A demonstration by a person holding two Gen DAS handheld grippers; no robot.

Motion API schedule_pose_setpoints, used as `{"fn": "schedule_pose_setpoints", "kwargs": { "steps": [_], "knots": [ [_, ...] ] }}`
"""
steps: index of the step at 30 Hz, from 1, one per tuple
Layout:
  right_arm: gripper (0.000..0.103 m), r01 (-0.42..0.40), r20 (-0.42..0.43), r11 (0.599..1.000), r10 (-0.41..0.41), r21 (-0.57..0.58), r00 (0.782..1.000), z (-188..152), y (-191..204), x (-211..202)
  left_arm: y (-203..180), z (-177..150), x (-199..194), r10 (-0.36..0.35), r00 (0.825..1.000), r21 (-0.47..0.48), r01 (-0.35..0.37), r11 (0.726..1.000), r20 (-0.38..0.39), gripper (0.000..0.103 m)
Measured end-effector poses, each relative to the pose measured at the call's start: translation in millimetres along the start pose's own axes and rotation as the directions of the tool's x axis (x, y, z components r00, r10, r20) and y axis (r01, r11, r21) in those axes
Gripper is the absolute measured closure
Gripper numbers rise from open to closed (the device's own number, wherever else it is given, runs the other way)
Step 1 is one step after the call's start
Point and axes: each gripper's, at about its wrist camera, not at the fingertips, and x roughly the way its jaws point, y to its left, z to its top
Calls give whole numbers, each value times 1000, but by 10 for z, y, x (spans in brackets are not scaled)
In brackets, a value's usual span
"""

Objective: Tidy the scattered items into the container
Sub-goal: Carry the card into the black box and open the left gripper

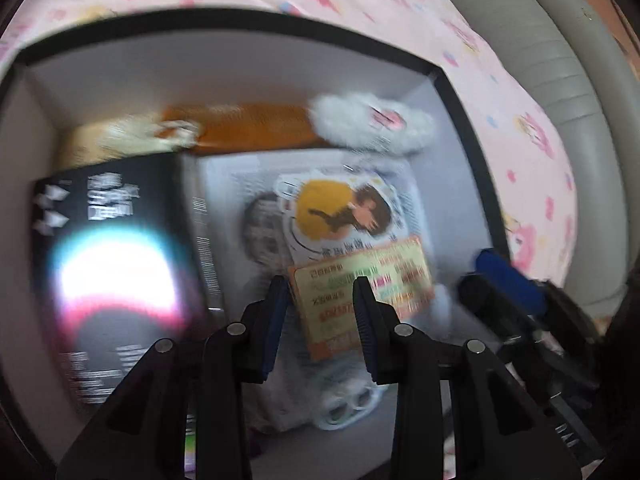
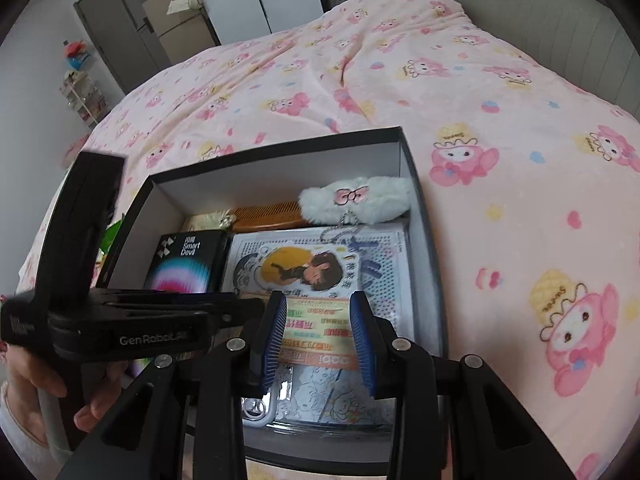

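A black box with white inner walls [image 2: 276,178] sits on a pink bed; it also shows in the left wrist view [image 1: 224,68]. Inside lie a black Smart Devil carton [image 2: 186,262], a white fluffy pouch [image 2: 356,200], an orange comb [image 2: 268,216], a cartoon card [image 2: 304,270] and an orange leaflet [image 2: 316,328]. My left gripper [image 1: 322,292] hovers open and empty above the leaflet [image 1: 360,288]. My right gripper [image 2: 318,308] is open and empty above the box's near end. The left gripper's body [image 2: 120,320] crosses the box's left side.
The pink cartoon blanket [image 2: 500,200] covers the bed all round the box. A grey padded headboard [image 2: 560,20] runs along the right. A wardrobe and shelves [image 2: 120,40] stand at the far wall. The left wrist view is motion blurred.
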Motion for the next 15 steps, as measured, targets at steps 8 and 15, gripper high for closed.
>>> {"fn": "schedule_pose_setpoints", "kwargs": {
  "steps": [8,15],
  "knots": [
    [73,-23,-46,1000,23,-9,999,4,-8,116,-4,-46,-196,24,996,-47,-20,999,80,70],
    [73,-99,-99,995,99,5,990,-46,3,111,-50,-20,1,-6,1000,-56,6,998,-5,70]
  ]
}}
